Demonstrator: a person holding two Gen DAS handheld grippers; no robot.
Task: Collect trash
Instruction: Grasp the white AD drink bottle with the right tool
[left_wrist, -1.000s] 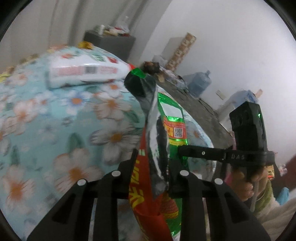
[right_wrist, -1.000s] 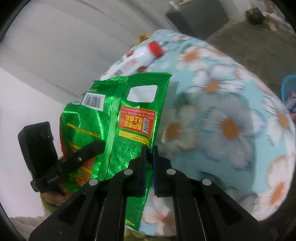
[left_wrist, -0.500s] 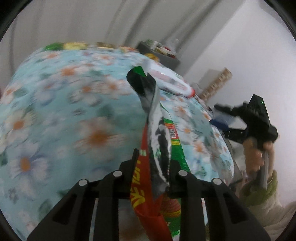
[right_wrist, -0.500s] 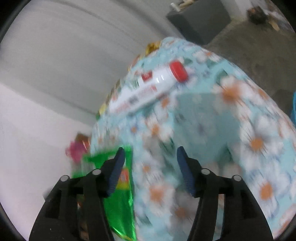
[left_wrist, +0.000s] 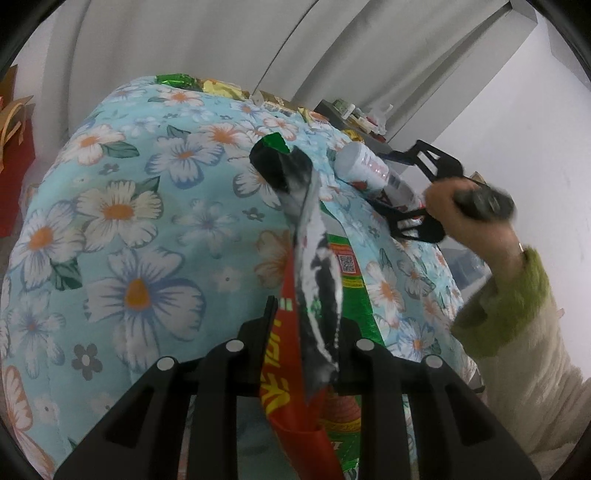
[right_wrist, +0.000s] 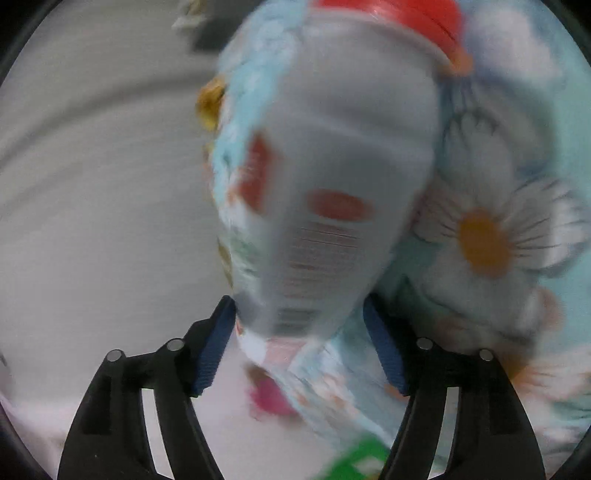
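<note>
My left gripper (left_wrist: 304, 328) is shut on a bundle of snack wrappers (left_wrist: 314, 280), red, green and silver, which stick up over the flower-print tablecloth (left_wrist: 129, 221). A white bottle (left_wrist: 364, 168) with a red cap lies on its side near the table's right edge. My right gripper (left_wrist: 417, 192), held by a person's hand (left_wrist: 454, 206), straddles that bottle. The right wrist view is blurred. There the bottle (right_wrist: 332, 184) fills the gap between the blue pads (right_wrist: 212, 347) of the right gripper (right_wrist: 299, 314), whose jaws are opening and do not clearly press on it.
Several green and gold wrappers (left_wrist: 192, 81) lie along the table's far edge. A dark cabinet (left_wrist: 351, 110) with small items stands behind the table by the grey curtain. A red paper bag (left_wrist: 14, 147) stands at the left. A green sleeve (left_wrist: 509, 295) crosses the right side.
The right gripper let go of the green wrapper, opened and swung across to the white bottle. The left gripper moved along the table, still gripping the wrappers.
</note>
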